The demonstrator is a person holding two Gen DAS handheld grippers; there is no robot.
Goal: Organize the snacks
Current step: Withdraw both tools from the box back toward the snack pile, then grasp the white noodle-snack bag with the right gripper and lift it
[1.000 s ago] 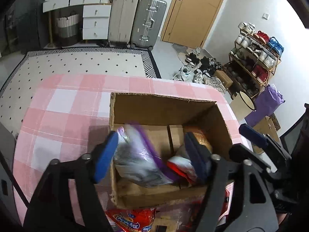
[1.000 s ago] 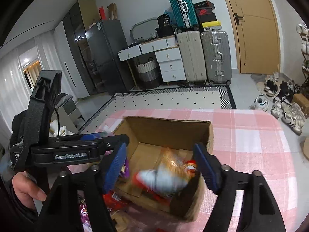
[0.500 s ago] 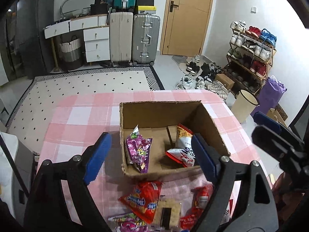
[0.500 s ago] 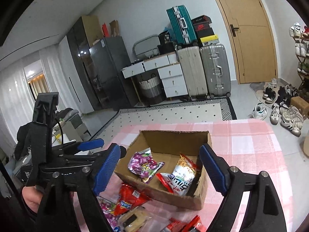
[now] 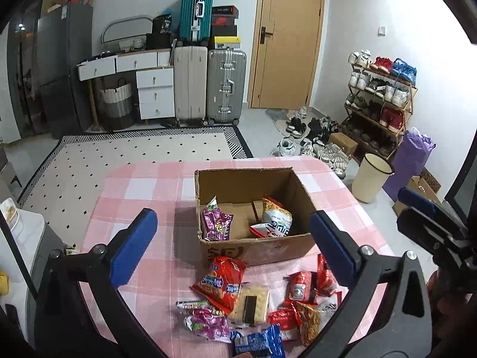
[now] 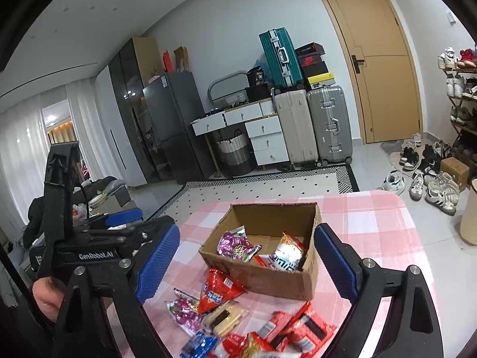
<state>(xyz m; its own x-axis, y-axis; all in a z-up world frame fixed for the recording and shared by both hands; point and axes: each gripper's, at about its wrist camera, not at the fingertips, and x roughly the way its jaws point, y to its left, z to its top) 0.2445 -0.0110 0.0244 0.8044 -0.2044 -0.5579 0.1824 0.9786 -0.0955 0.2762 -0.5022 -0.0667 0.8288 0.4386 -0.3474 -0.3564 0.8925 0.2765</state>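
Note:
An open cardboard box [image 5: 256, 250] [image 6: 262, 280] stands on the pink checked tablecloth [image 5: 143, 185] [image 6: 378, 226]. A purple snack bag [image 5: 216, 222] [image 6: 237, 244] and a white and red snack bag [image 5: 275, 220] [image 6: 284, 255] lie inside it. Loose snacks lie in front of the box: a red packet [image 5: 220, 283] [image 6: 217, 294], a sandwich biscuit pack [image 5: 250, 302] [image 6: 223, 317], a blue packet [image 5: 258, 341] [image 6: 198, 344]. My left gripper [image 5: 235, 244] hovers above and before the box, its jaws still opening, nothing between them. My right gripper [image 6: 247, 265] is likewise empty, jaws opening.
Several red packets [image 5: 301, 286] [image 6: 298, 328] lie right of the pile. Beyond the table are a patterned rug [image 5: 134, 155], suitcases [image 5: 208, 86], a shoe rack [image 5: 378, 101] and a cream bin [image 5: 371, 177]. The table's edges fall away left and right.
Both grippers let go of their snack bags into the box, pulled back and up from it, and their jaws widened. The pile of loose snacks came into view.

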